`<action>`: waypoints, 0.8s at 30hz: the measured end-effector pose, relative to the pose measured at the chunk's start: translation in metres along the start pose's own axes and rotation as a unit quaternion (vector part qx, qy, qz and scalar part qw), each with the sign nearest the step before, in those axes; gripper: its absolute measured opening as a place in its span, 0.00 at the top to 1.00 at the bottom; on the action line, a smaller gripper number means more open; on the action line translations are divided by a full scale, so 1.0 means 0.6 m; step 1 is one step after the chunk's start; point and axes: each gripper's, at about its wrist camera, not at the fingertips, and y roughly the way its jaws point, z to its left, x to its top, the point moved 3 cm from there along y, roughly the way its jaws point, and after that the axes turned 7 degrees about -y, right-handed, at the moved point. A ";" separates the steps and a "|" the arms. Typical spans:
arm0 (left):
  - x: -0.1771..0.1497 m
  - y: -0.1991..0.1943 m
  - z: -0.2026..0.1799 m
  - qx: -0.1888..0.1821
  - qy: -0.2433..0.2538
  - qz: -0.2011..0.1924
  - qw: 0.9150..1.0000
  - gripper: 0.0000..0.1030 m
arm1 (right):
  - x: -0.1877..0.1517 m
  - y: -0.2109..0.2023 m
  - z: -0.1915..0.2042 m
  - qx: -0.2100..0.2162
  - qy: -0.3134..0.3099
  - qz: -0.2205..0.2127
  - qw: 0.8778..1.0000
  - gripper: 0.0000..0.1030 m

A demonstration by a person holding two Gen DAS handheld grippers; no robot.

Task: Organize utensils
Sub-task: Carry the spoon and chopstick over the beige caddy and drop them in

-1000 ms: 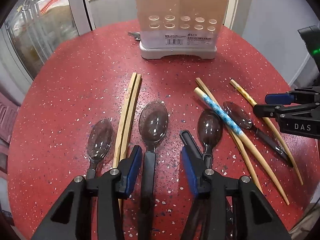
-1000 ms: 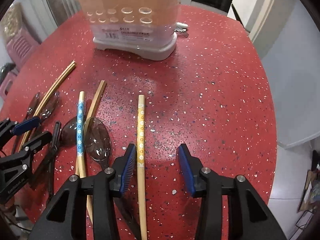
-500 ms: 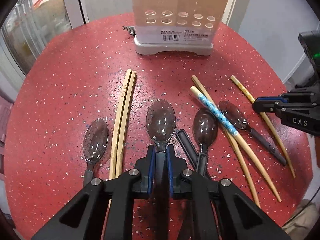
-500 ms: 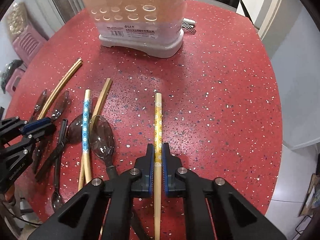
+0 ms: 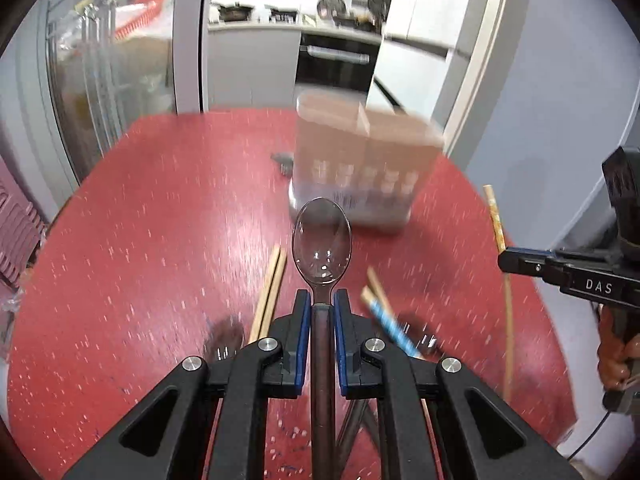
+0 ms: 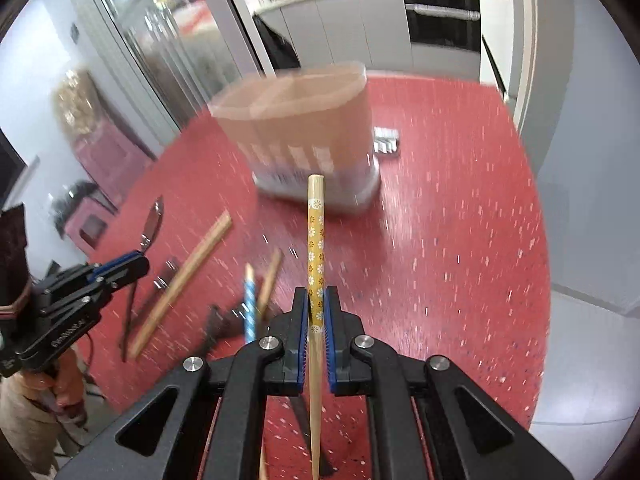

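Left gripper (image 5: 321, 312) clamps the clear plastic spoon (image 5: 321, 240) by its neck; right gripper (image 6: 316, 312) clamps the yellow patterned chopstick (image 6: 315, 240), both pointed toward the utensil holder (image 6: 304, 132) for insertion.

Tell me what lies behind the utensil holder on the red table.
Behind the utensil holder, a few metal utensil ends poke out on the table, blurred. The holder covers the rest, so what they are cannot be told.

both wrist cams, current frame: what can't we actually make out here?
- Utensil holder: motion-blurred in both views; slots and label unreadable.
- Spoons left on the table: smeared, partly behind the left tongs.
- Clear spoon handle and yellow chopstick lower end: cut off at the bottom edge below the right tongs.
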 end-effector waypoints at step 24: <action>0.319 0.006 -0.040 -0.035 -0.058 -0.207 0.976 0.65 | 0.319 -0.139 0.001 -0.033 -0.021 -0.193 0.980 0.92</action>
